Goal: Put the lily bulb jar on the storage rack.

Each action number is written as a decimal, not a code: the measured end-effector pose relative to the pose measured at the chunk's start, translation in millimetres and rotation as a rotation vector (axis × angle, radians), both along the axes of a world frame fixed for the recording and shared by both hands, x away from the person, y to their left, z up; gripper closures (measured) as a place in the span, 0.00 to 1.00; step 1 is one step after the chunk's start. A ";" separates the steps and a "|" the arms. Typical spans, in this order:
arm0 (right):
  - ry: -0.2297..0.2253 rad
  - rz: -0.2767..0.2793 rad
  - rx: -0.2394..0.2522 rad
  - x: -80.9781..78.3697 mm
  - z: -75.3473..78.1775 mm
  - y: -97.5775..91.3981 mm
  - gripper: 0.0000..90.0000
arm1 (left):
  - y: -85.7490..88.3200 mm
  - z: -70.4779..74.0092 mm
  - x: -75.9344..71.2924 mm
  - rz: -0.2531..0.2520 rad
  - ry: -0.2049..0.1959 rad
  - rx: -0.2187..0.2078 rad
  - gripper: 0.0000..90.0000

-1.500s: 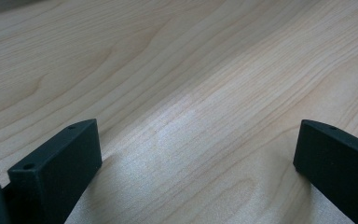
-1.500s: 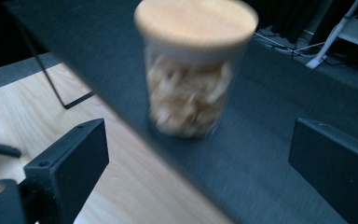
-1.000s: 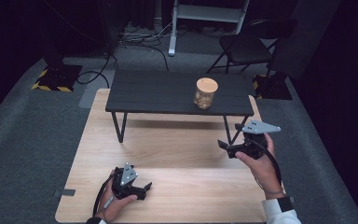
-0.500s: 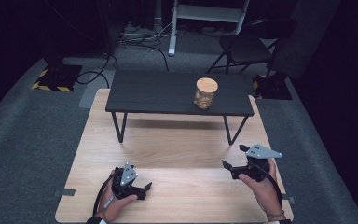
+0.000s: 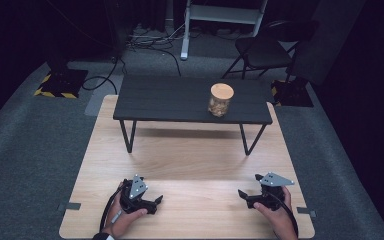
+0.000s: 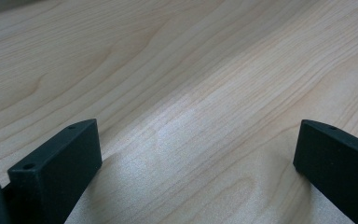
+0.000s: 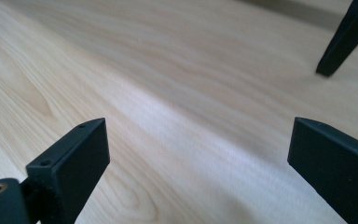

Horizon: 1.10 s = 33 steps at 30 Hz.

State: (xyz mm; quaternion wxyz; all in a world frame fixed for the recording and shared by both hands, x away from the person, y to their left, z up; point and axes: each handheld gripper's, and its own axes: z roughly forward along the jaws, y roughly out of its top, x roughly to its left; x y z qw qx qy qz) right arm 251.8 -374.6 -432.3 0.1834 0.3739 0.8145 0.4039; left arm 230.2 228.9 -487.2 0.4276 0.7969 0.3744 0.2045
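Resting both hands low on the pale wooden counter (image 5: 190,165), I have my right gripper (image 5: 245,196) and my left gripper (image 5: 155,201) near its front edge, well apart from each other. Each one has its jaws spread wide with nothing between them; in both gripper views I see only bare wood grain in the gap. In the right gripper view a black leg (image 7: 342,42) of the small dark table (image 5: 170,100) stands ahead and off to one side.

Farther out, the jar (image 5: 220,99) with the cork lid stands upright on that small dark table, toward its right half and well away from either gripper. It sits nearer my right hand, so I judge that the right gripper should take it.

To do this well, I would lift clear of the table's front edge before going forward, so the jaws do not catch it. I would come at the jar level, from the front, jaws kept wide, and close on the glass body below the lid rather than on the cork. A slow squeeze seems wise: smooth glass may slip, and a nudge could tip it.
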 end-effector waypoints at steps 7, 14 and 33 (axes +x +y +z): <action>0.049 -0.015 -0.015 -2.7 -15.0 -6.4 0.06 | 0.0 0.0 -0.1 0.000 0.000 0.000 0.01; 0.044 -0.024 -0.029 -8.2 -25.3 -8.3 0.05 | -0.1 -0.1 -0.1 0.000 -0.001 0.000 0.01; -0.046 -0.041 0.023 -22.7 -48.0 -15.2 0.02 | 0.0 -0.1 -0.2 0.000 -0.001 0.000 0.01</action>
